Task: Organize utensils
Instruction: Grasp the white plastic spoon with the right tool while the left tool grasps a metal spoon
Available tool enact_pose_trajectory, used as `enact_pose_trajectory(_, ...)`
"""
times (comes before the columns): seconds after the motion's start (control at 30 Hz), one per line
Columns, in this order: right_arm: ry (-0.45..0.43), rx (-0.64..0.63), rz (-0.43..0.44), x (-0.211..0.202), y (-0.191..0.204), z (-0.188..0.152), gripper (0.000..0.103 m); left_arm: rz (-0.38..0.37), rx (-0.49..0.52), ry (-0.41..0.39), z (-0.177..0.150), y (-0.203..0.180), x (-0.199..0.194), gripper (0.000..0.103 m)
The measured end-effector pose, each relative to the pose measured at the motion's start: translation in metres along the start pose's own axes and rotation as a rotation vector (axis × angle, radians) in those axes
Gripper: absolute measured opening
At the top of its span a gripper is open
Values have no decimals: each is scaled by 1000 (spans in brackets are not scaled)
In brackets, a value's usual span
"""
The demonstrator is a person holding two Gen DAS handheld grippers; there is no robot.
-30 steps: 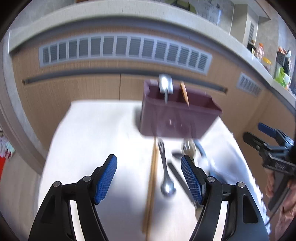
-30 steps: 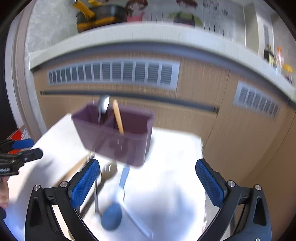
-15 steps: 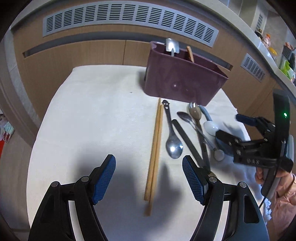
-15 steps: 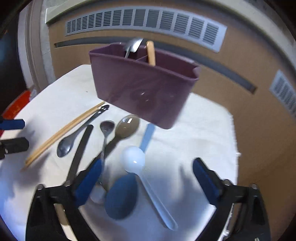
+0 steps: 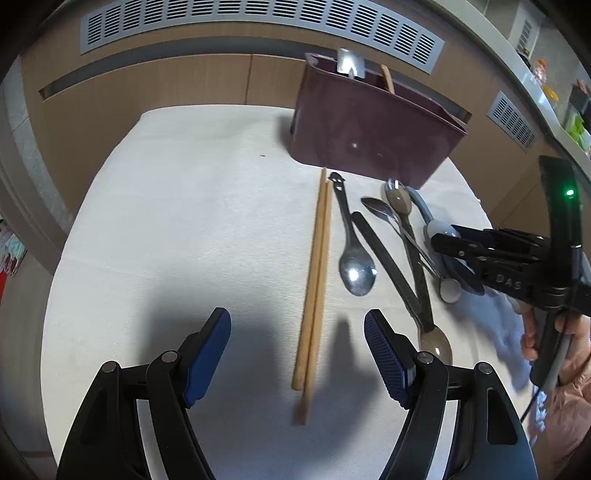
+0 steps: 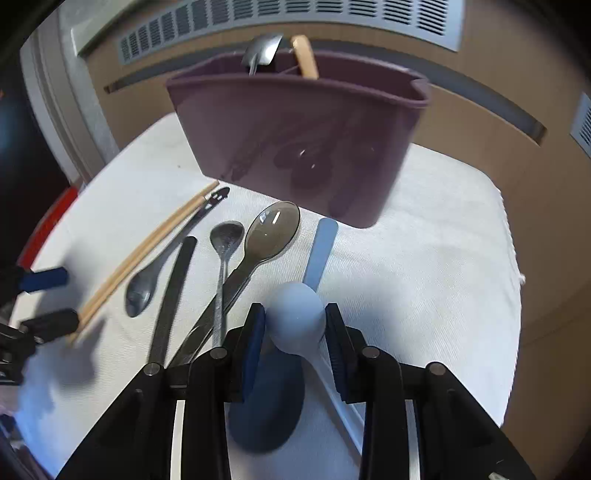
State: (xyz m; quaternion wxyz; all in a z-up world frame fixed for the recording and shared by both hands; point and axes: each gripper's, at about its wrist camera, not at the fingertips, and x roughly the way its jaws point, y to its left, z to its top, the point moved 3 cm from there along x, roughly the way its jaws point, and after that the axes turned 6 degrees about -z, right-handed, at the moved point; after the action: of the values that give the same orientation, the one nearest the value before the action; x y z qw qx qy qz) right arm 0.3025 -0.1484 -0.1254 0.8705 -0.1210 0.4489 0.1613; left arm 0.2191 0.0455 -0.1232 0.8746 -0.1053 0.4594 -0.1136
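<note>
A maroon utensil holder (image 5: 373, 136) (image 6: 299, 140) stands at the table's far side with a metal spoon and a wooden handle in it. Wooden chopsticks (image 5: 314, 280), a metal spoon (image 5: 352, 258), a black utensil (image 5: 388, 258), a brown translucent spoon (image 6: 266, 240) and a blue spoon (image 6: 269, 410) lie on the white cloth. My left gripper (image 5: 297, 354) is open above the near ends of the chopsticks. My right gripper (image 6: 295, 334) has its pads closed around the bowl of a white spoon (image 6: 297, 315) that lies over the blue spoon.
The table (image 5: 166, 229) has a white cloth and drops off at its left and near edges. Wooden cabinets with vents (image 5: 240, 22) stand behind. A counter with bottles (image 5: 543, 77) runs at the far right.
Both grippers have moved down and forward over the utensils. My right gripper's fingers have closed in from wide open onto the white spoon's bowl. The left gripper stays open.
</note>
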Motion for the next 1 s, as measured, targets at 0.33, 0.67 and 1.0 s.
enact_pose_trajectory(0.33,-19,175,44,-52,-20,-26,30,-85,80,4,27,-38,12,75)
enact_pose_trajectory(0.67,-61,195,-5,-59,-35,-49,30,-62,182,135,95,-98,92,55)
enact_pose_trajectory(1.0,-88,221,27,-57,-48,-65,30,99,228,150,106,-113,127,35)
